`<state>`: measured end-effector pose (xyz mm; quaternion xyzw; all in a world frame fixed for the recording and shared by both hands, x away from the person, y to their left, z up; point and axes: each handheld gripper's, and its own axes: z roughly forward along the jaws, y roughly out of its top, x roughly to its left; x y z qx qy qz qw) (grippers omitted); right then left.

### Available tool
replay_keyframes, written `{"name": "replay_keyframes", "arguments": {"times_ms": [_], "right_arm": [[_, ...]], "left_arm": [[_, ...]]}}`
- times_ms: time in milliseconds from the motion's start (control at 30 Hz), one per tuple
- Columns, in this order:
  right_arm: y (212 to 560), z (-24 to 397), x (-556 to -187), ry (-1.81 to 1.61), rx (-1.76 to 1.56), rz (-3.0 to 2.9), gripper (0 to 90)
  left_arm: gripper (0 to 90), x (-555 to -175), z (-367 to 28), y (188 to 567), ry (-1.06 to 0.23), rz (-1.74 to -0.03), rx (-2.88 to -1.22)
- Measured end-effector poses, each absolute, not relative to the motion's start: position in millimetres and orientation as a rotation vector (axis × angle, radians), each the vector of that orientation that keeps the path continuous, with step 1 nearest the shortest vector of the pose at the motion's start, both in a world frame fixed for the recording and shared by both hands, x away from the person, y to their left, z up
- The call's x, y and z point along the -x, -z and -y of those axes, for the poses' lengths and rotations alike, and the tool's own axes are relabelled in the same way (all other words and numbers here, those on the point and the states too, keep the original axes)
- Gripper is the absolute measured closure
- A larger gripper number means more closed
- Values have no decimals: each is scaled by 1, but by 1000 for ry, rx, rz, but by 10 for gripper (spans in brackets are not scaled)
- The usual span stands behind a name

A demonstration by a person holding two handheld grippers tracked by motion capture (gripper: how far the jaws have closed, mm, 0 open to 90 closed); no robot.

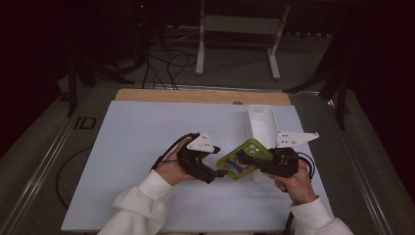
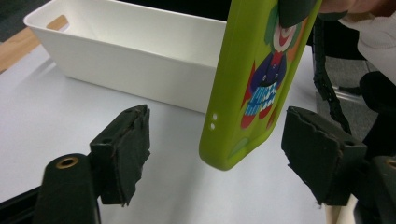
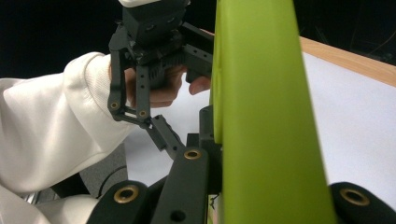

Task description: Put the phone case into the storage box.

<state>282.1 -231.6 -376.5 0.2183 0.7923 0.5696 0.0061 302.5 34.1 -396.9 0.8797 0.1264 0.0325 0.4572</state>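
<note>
I have two grippers at work, one in each hand, and one green phone case [image 1: 244,159] between them. My right gripper [image 1: 266,165] is pinched tight on one end of that case, holding it up off the white table [image 1: 147,147]; in the right gripper view the case's lime edge [image 3: 261,116] stands upright between my own two black jaws, which press on it from both sides. My left gripper [image 1: 219,172] sits at the case's other end. In the left gripper view its two jaws stand spread, one on each side of the hanging case [image 2: 252,84], with clear air between each pad and the green rubber; neither pad touches it.

The case carries one cartoon figure printed in red, blue and orange, and two small holes show near its lower corner in the left gripper view.

One white plastic bin [image 1: 261,122] stands on the table just behind the case, with one handle slot [image 2: 57,22] cut in its end wall. The case hangs in front of the bin, not in it.

Two white sleeves come in from the near edge, one for each forearm.
</note>
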Motion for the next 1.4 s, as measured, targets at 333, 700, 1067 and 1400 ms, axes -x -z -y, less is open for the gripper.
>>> {"name": "replay_keyframes", "arguments": {"times_ms": [333, 700, 1067, 1400], "right_arm": [[378, 226, -281, -1785, -632, -2519, 891], [380, 223, -280, -1772, -584, -2561, 891], [383, 223, -280, -1754, -539, -2597, 880], [384, 222, -281, -1711, -581, -2540, 540]], "left_arm": [[421, -301, -30, 401, -30, -262, -2174], [623, -299, -29, 405, 31, -196, -2185], [770, -297, -31, 412, 74, -155, -2194], [775, -292, -31, 412, 5, -154, -2190]]}}
